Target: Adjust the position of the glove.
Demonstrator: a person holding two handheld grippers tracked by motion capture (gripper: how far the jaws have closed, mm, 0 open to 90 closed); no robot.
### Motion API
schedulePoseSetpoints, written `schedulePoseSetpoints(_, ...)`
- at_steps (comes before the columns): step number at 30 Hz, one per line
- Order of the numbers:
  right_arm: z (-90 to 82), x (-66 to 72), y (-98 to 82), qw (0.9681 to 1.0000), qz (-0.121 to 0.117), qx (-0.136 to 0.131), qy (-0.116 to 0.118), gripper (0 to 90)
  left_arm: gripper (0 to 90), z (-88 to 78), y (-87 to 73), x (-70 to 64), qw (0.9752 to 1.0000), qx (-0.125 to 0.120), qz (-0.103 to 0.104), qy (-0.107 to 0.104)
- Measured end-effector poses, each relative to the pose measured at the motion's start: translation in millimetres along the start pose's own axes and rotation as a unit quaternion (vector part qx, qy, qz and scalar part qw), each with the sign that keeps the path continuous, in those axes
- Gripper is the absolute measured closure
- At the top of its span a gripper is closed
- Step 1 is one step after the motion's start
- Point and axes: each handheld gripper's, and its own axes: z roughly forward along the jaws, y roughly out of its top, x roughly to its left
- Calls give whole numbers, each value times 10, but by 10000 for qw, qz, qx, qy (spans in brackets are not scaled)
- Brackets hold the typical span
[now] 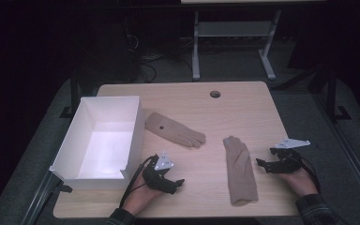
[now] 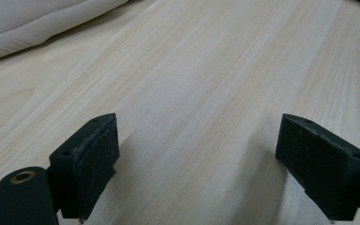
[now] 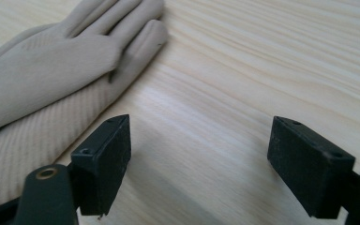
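Two beige gloves lie flat on the wooden table [image 1: 243, 103]. One glove [image 1: 174, 130] rests near the middle, beside a white box [image 1: 104, 136]. The other glove [image 1: 239, 169] lies lengthwise toward the front right, and in the right gripper view that glove [image 3: 51, 79] spreads at the upper left. My left gripper [image 1: 176, 183] sits low at the front, right of the box, open over bare wood [image 2: 197, 93]. My right gripper [image 1: 264, 165] stands just right of the front glove, open, with nothing between its jaws.
The white box is open-topped and empty, at the table's left side. A round cable hole [image 1: 214, 94] sits near the far edge. Beyond the table, a metal frame [image 1: 234, 37] and cables stand on the dark floor. A pale edge [image 2: 37, 23] crosses the left gripper view's top left.
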Motion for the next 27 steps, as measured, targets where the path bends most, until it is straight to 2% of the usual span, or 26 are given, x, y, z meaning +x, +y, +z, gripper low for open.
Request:
schedulePoseSetpoints(2,-4,-13,-3,10000,49,-21,27,207,138,1,7,-3,10000,11,-22,15)
schedulePoseSetpoints(4,1,-2,-3,10000,22,18,-9,178,220,-10,31,-7,10000,38,-48,51)
schedulePoseSetpoints(6,6,10,-1,10000,-60,47,-43,168,247,-11,40,-6,10000,42,-61,64)
schedulePoseSetpoints(7,11,16,2,10000,-72,59,-32,159,329,-15,51,-4,9999,47,-75,64)
schedulePoseSetpoints(8,11,16,2,10000,-71,58,-32,159,372,-16,62,4,9999,54,-103,72)
schedulePoseSetpoints(9,11,16,2,10000,-71,59,-32,159,405,-12,98,9,9996,55,-251,95)
schedulePoseSetpoints(11,11,16,2,10000,-72,60,-32,158,437,-1,121,11,9995,44,-267,153)
schedulePoseSetpoints(14,15,20,3,9999,-76,67,-30,146,536,27,190,31,9990,122,-317,279)
schedulePoseSetpoints(17,32,48,5,10000,-45,36,-58,130,549,95,296,73,9984,145,-294,453)
schedulePoseSetpoints(18,32,48,5,10000,-45,36,-58,130,548,95,296,73,9984,145,-294,453)
schedulePoseSetpoints(20,63,99,0,9999,-68,-82,-45,123,550,145,406,103,9983,109,-272,500)
schedulePoseSetpoints(23,61,101,2,9999,-81,-83,-6,127,551,181,489,127,9983,33,-264,516)
schedulePoseSetpoints(24,62,101,2,9999,-79,-83,-9,127,547,221,554,153,9982,61,-224,546)
schedulePoseSetpoints(27,63,98,2,9999,-103,-92,-11,127,533,264,618,190,9981,62,-188,577)
